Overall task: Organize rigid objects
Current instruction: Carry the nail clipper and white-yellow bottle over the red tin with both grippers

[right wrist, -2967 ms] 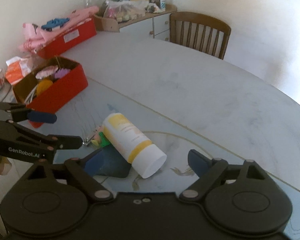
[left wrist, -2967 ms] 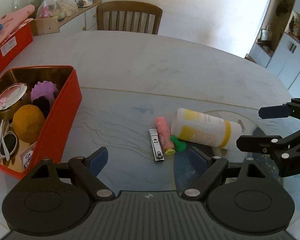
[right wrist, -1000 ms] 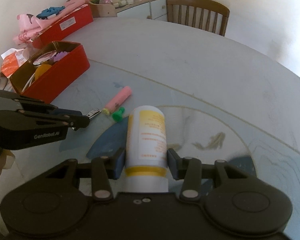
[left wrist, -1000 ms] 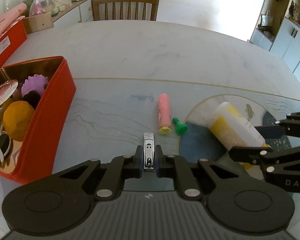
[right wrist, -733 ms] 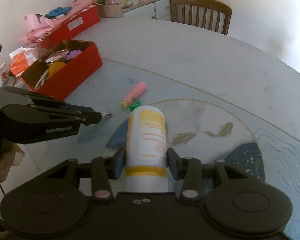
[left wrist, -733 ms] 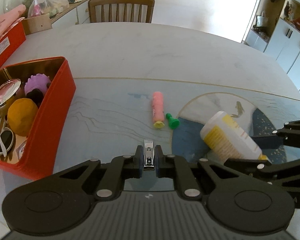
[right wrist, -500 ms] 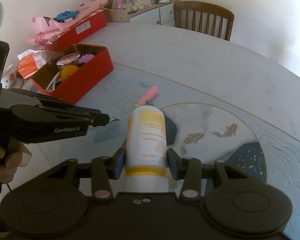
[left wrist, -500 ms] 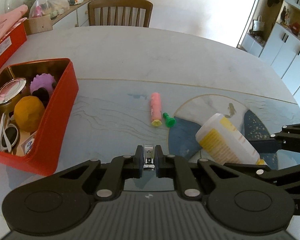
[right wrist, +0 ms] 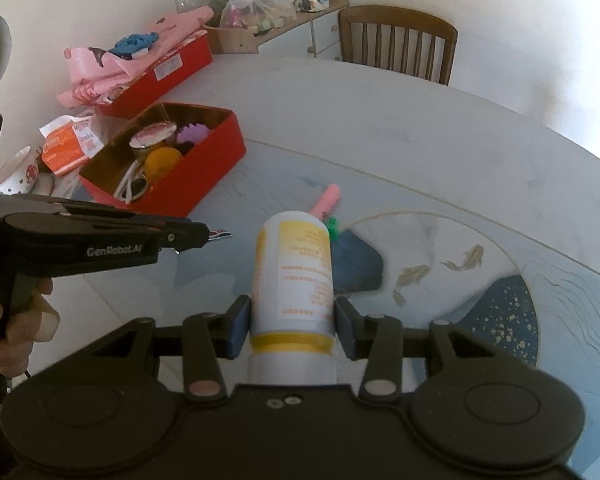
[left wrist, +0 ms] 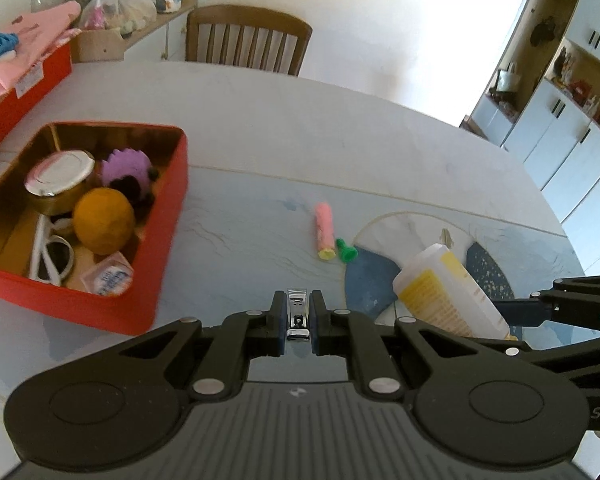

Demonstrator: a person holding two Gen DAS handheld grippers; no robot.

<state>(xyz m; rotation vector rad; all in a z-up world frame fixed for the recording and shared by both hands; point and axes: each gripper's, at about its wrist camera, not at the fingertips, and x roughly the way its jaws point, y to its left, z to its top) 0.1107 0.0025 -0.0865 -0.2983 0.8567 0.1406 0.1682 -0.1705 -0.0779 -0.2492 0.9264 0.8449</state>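
A broad round table (left wrist: 380, 136) with a smooth, pale marbled top, thin gold lines and dark blue patches is seen; two painted fish (right wrist: 440, 268) are counted on it. One wooden chair (left wrist: 248, 40) with a slatted back is set at the far edge. Two red boxes are counted: a rectangular tin (left wrist: 164, 216) with a shiny gold lining, packed with one metal-lidded jar (left wrist: 58, 172), one matte orange ball (left wrist: 104, 220), one ridged purple piece (left wrist: 126, 168) and one pair of white-framed sunglasses (left wrist: 52, 252), and a second box (right wrist: 168, 68) heaped with pink cloth behind it. One smooth white cylindrical bottle (right wrist: 294, 272) with a yellow label and yellow band is clamped between the pads of the right gripper (right wrist: 292, 328) and held above the table. One pink marker (left wrist: 325, 232) with a yellow end is left lying on the table, just beside one small green cap (left wrist: 346, 251). One flat chrome nail clipper (left wrist: 297, 314) is pinched by the nearly closed left gripper (left wrist: 297, 316), above the table, beside the tin.
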